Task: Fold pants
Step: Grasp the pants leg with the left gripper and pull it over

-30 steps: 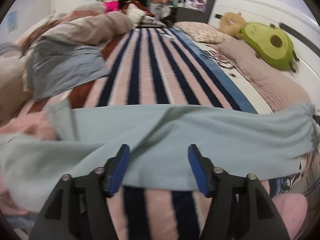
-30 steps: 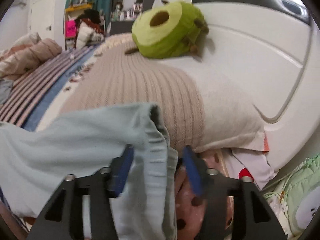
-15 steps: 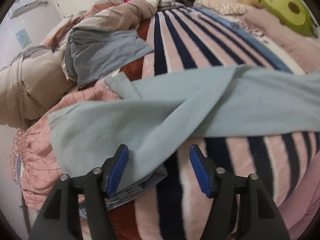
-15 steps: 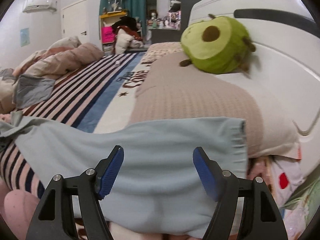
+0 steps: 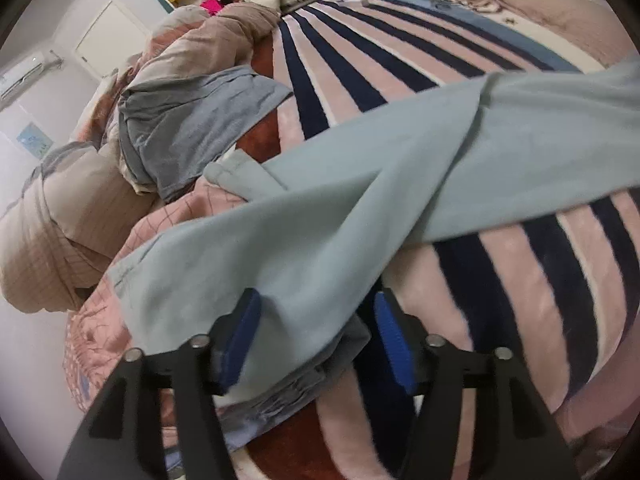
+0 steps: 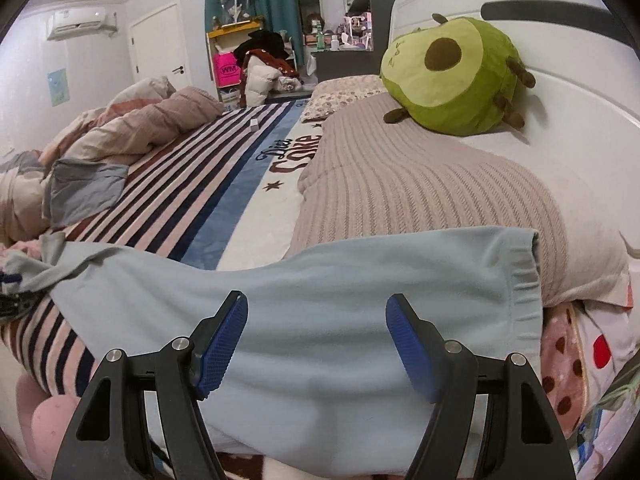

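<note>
Light blue pants (image 5: 320, 216) lie stretched across the striped blanket (image 5: 360, 72) on the bed. In the left wrist view the two legs spread toward the left, with hems over pink bedding. My left gripper (image 5: 316, 316) is open, its blue pads on either side of the near leg's edge, holding nothing. In the right wrist view the waistband end (image 6: 520, 292) of the pants (image 6: 312, 312) lies flat near a beige knitted pillow (image 6: 420, 184). My right gripper (image 6: 316, 332) is open above the cloth, holding nothing.
A grey garment (image 5: 192, 120) and a bunched beige quilt (image 5: 52, 232) lie at the left. A green avocado plush (image 6: 452, 76) sits against the white headboard (image 6: 540, 48). Other folded cloth (image 5: 304, 376) lies under the pants at the near edge.
My right gripper has opened, let go of the waistband and pulled back; the waistband now lies flat. My left gripper has swung left from the pants' middle to the leg ends.
</note>
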A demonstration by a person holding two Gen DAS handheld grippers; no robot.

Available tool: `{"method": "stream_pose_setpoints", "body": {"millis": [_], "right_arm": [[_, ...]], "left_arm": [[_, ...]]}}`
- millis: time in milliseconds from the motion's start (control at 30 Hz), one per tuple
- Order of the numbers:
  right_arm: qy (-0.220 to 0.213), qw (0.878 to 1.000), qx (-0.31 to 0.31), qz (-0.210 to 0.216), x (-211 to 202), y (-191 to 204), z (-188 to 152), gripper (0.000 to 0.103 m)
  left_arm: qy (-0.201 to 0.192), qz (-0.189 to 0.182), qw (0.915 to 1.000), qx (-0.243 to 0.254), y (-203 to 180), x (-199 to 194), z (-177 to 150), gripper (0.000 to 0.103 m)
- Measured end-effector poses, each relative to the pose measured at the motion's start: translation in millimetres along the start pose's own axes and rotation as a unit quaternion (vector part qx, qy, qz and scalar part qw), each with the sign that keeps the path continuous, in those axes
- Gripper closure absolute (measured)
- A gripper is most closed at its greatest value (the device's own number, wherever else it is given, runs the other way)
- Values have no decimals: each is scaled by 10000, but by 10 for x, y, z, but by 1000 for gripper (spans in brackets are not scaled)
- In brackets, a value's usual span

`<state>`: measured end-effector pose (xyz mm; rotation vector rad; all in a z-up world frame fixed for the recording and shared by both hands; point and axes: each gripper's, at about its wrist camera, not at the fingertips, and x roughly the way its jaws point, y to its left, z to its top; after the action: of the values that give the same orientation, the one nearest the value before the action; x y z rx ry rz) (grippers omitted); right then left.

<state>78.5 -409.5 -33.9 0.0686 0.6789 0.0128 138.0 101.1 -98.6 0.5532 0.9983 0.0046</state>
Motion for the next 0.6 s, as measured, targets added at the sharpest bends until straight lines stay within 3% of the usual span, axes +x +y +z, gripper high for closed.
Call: {"method": "stream_pose_setpoints", "body": {"millis": [200,300,400,500,600], "right_arm": [[-23,9998,117,163,25,8,11,35],[-7,9998,85,198,33,37,7,35],[-8,9998,87,200,32,43,3,35],[-22,9996,143,252,32,35,5,35],[-32,9995,155,290,33,48,9,35]], "left_arm": [[130,344,9991,227,-87,127,5,47],[63,417,9990,118,-64,121,53,58],[-51,361,9993,-9,1,68,118,81],[-66,275,9995,-162,77,56,191,97],[-120,376,9991,-131,130,55,298,100]]}}
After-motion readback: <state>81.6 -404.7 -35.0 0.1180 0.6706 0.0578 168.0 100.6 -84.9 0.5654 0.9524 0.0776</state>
